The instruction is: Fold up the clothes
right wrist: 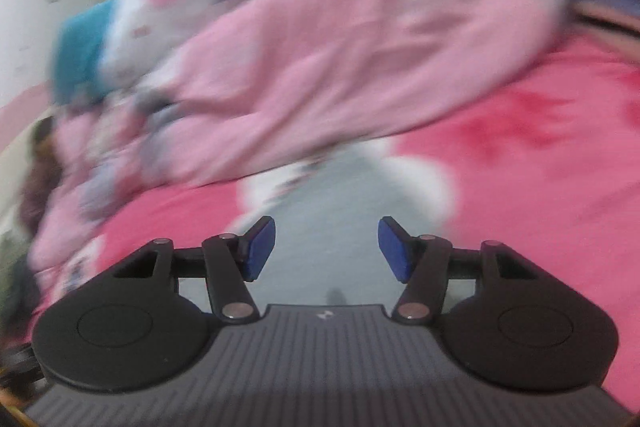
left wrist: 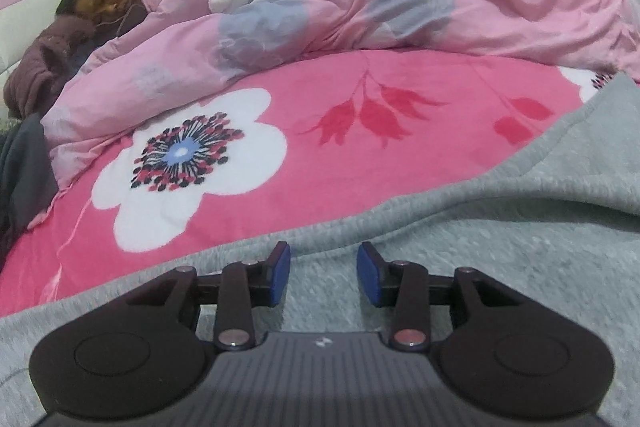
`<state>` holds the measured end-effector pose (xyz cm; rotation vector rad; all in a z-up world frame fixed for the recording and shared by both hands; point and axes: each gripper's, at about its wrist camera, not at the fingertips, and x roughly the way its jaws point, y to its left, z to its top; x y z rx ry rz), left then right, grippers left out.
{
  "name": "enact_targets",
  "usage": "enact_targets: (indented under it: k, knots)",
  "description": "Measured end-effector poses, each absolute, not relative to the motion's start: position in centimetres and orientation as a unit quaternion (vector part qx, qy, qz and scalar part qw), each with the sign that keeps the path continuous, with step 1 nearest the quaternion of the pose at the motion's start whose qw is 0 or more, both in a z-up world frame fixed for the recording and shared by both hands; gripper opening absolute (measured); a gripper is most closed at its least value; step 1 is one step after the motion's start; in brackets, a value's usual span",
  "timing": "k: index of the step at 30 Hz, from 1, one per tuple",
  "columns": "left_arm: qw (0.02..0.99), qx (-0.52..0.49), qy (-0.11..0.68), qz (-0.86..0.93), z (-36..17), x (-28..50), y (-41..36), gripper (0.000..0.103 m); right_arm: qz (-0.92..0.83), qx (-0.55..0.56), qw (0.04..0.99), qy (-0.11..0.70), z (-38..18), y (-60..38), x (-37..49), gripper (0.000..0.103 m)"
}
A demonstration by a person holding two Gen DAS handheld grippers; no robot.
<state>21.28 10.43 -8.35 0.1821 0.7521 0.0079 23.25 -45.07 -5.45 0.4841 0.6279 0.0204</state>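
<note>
left gripper [left wrist: 323, 273]: jaws spread over gray cloth [left wrist: 460, 247] | right gripper [right wrist: 326, 251]: jaws spread, holding nothing | I worry: blurry right picture, I might pinch pink blanket [left wrist: 320, 155] too.

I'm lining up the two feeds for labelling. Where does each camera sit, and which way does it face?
Left wrist: sits behind the open left gripper, low above the grey garment, facing the pink quilt.
Right wrist: sits behind the open right gripper, above a grey strip, heavily blurred.
Shared: floral blanket, quilt, grey cloth.
</note>
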Motion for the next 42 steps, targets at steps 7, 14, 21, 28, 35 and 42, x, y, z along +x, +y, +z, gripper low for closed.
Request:
enact_targets:
  k: [7, 14, 21, 28, 35, 42]
  knots:
    - [0.931, 0.097, 0.352, 0.022, -8.8, 20.9, 9.8, 0.041, 0.054, 0.173, 0.920, 0.347, -7.1, -45.4, 31.0, 0.065]
    - [0.934, 0.087, 0.346, 0.022, -9.0, 20.8, 10.0, 0.041, 0.054, 0.111, 0.924, 0.362, -9.4, -43.2, 37.6, 0.069]
    - [0.936, 0.085, 0.341, 0.026, -9.1, 20.9, 10.0, 0.042, 0.070, 0.079, 0.931, 0.351, -10.3, -42.4, 37.4, 0.028]
    - [0.935, 0.087, 0.343, 0.031, -9.1, 20.9, 9.8, 0.043, 0.054, 0.082, 0.950, 0.296, -8.8, -42.4, 35.3, 0.002]
    - [0.935, 0.081, 0.343, 0.032, -9.0, 20.9, 10.0, 0.044, 0.020, 0.080, 0.957, 0.278, -8.3, -43.5, 35.2, 0.002]
    - [0.935, 0.081, 0.343, 0.033, -9.1, 21.0, 10.0, 0.044, -0.005, 0.099, 0.946, 0.309, -10.3, -44.0, 36.6, 0.005]
